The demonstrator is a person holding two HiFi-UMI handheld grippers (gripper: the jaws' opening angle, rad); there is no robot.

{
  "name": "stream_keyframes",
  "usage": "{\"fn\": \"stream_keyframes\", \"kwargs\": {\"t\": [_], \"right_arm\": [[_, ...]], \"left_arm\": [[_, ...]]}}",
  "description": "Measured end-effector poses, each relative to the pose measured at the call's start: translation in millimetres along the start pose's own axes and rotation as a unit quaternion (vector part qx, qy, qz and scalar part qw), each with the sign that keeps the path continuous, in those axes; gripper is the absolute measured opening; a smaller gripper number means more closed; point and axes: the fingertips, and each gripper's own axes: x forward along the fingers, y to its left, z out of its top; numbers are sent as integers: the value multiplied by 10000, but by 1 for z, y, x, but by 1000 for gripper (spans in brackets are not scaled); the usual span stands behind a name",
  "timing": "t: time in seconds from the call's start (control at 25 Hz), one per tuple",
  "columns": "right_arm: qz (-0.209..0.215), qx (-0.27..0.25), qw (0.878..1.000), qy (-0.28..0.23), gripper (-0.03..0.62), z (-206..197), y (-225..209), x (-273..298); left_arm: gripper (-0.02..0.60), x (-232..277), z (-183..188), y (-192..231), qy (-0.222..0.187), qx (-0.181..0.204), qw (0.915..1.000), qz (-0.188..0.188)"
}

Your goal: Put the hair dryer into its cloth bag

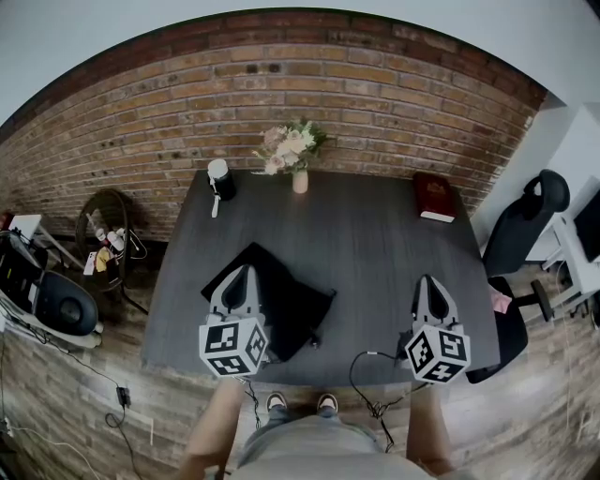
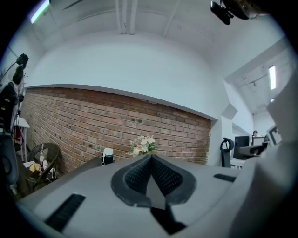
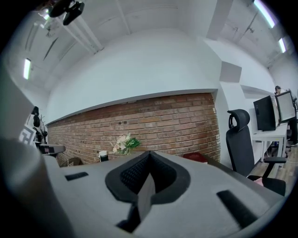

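Showing left gripper (image 1: 246, 272) over the black cloth bag (image 1: 292, 305) and right gripper (image 1: 427, 281) above the dark table (image 1: 375, 234), both level, jaws closed on nothing.

This looks like an office. A black office chair (image 1: 525, 220) stands to the right of a dark table (image 1: 375, 253), and further right are a white desk (image 3: 270, 135) and a monitor (image 3: 264, 113). A brick wall (image 1: 281, 84) runs along the far side. Strip lights (image 3: 266, 13) line the white ceiling, and the floor (image 1: 56, 394) is wood plank.
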Motion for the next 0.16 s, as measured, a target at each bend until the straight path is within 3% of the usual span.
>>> {"fn": "stream_keyframes", "kwargs": {"t": [0.16], "right_arm": [[-54, 48, 9999, 72, 0, -3, -5, 2]], "left_arm": [[5, 3, -4, 0, 61, -31, 10000, -3]]}}
